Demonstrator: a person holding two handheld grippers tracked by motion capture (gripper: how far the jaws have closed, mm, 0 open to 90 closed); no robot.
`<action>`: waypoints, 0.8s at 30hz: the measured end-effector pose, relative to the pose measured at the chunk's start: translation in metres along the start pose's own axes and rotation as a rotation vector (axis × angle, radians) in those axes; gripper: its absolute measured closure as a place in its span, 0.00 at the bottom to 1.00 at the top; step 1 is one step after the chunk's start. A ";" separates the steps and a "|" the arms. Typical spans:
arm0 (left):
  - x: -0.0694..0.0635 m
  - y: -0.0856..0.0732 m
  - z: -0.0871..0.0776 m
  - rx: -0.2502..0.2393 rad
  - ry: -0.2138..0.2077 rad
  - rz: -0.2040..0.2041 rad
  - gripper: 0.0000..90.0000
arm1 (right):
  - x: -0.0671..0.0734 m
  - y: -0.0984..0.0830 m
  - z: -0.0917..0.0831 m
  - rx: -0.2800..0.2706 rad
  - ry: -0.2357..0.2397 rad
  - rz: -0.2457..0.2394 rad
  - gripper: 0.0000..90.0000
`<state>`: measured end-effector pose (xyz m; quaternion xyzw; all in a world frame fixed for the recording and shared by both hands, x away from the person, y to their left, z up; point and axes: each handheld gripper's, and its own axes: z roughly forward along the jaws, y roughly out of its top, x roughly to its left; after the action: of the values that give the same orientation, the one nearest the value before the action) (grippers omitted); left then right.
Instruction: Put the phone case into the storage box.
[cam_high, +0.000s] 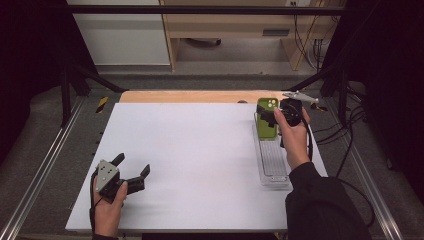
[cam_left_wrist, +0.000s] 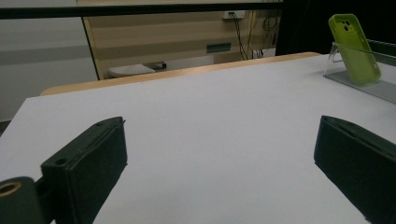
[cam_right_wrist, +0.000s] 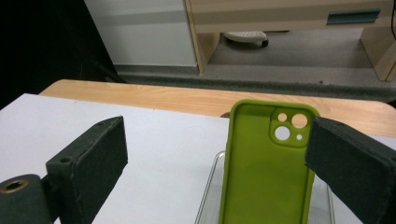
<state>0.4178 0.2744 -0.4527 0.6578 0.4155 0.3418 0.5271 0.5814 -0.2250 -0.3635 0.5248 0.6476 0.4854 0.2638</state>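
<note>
standing upright at the far end of a clear tray (cam_high: 272, 172), the green phone case (cam_high: 267, 118) sits near the white table's (cam_high: 200, 165) far right corner. the right gripper (cam_high: 274, 116) hovers at it, jaws spread, one jaw just beside the case's edge, not clamped. the left gripper (cam_high: 131, 167) rests released at the near left, well apart.
</note>
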 end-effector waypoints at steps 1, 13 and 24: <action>0.000 0.000 0.000 0.000 0.000 0.000 0.02 | 0.000 0.001 -0.001 -0.004 -0.001 0.001 0.07; 0.001 0.000 -0.001 -0.003 0.001 -0.001 0.02 | 0.002 0.005 -0.012 -0.060 0.002 -0.024 0.07; 0.002 0.000 -0.003 -0.006 0.000 0.002 0.02 | 0.001 0.007 -0.028 -0.086 0.014 -0.051 0.04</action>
<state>0.4163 0.2770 -0.4517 0.6564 0.4140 0.3436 0.5288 0.5597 -0.2343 -0.3463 0.4929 0.6411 0.5096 0.2938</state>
